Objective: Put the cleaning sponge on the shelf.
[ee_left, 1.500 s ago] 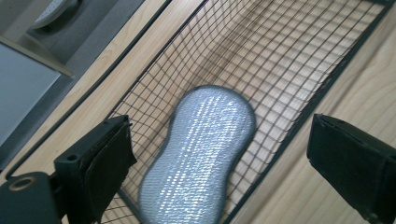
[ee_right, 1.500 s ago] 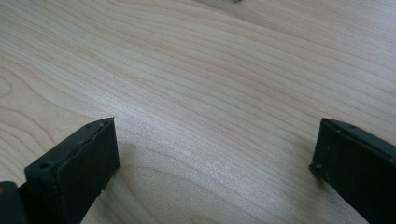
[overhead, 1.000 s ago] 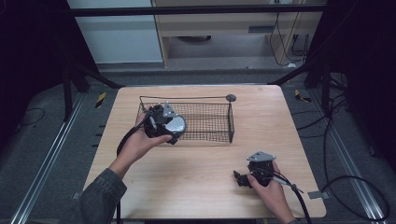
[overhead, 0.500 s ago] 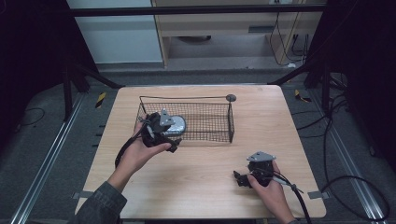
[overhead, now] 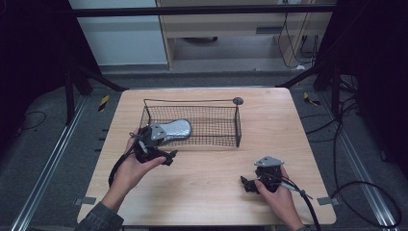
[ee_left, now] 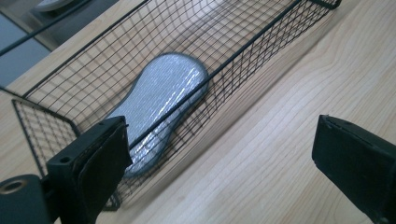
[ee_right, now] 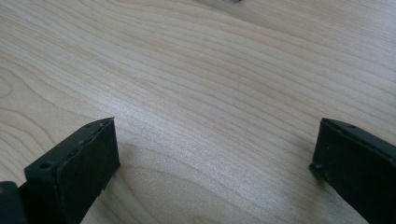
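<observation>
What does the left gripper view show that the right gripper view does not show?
Left gripper view: the wire basket with a silver pad lying inside, at its near wall, seen through the mesh beyond that gripper's open jaws.

Right gripper view: bare wood between its own open jaws, and a small dark thing at the top edge, too cut off to tell.

Both: the wooden table and two black jaws standing wide apart, holding nothing.

The wooden table (overhead: 202,183) is evenly lit from above; its surroundings are dark. Glare streaks the silver pad (ee_left: 163,98). The near jaws blur.
</observation>
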